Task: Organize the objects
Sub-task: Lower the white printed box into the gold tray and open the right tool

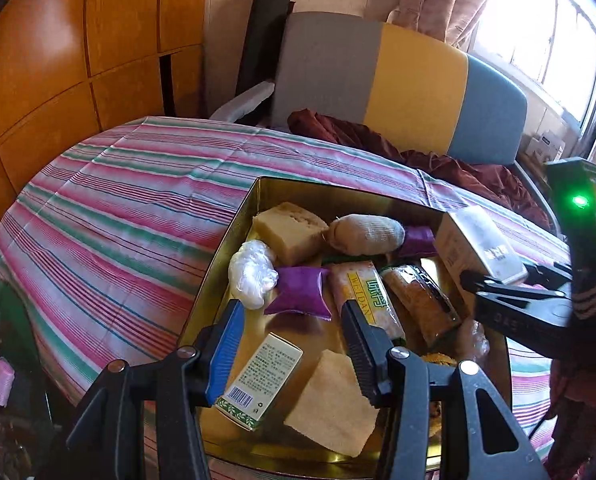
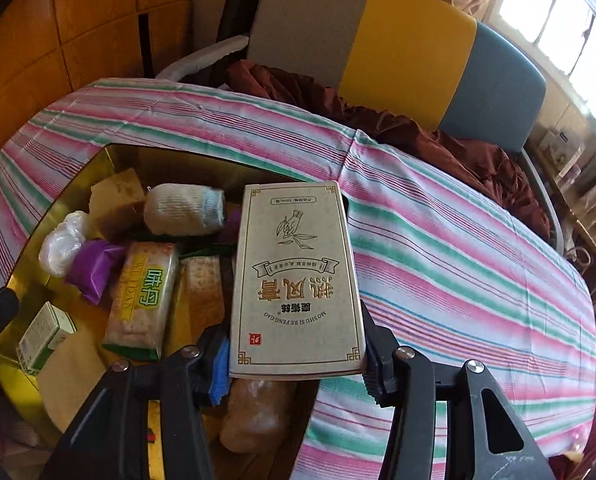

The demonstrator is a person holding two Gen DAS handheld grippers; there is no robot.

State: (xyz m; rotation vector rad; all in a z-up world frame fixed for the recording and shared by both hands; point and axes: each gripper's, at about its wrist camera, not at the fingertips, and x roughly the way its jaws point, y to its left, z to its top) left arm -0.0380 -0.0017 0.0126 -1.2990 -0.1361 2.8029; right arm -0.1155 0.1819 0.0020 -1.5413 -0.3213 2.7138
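Note:
A gold tin [image 1: 265,188] [image 2: 117,152] on the striped cloth holds several items: a beige block [image 1: 287,230], a rolled sock [image 1: 364,232], a purple packet [image 1: 300,290], a cracker pack [image 1: 362,284] [image 2: 145,296], a small green-white box [image 1: 257,380] and a tan sponge sheet [image 1: 334,400]. My left gripper [image 1: 293,344] hangs open over the tin's near part, nothing between its fingers. My right gripper [image 2: 293,364] is shut on a cream carton with printed characters [image 2: 298,280] [image 1: 478,244], held above the tin's right edge.
The table's striped pink and green cloth [image 2: 458,240] spreads to the right of the tin. Behind it stands a chair with a grey, yellow and blue back [image 1: 398,80], with maroon fabric [image 2: 418,132] on it. Wooden cabinets [image 1: 57,60] stand at the left.

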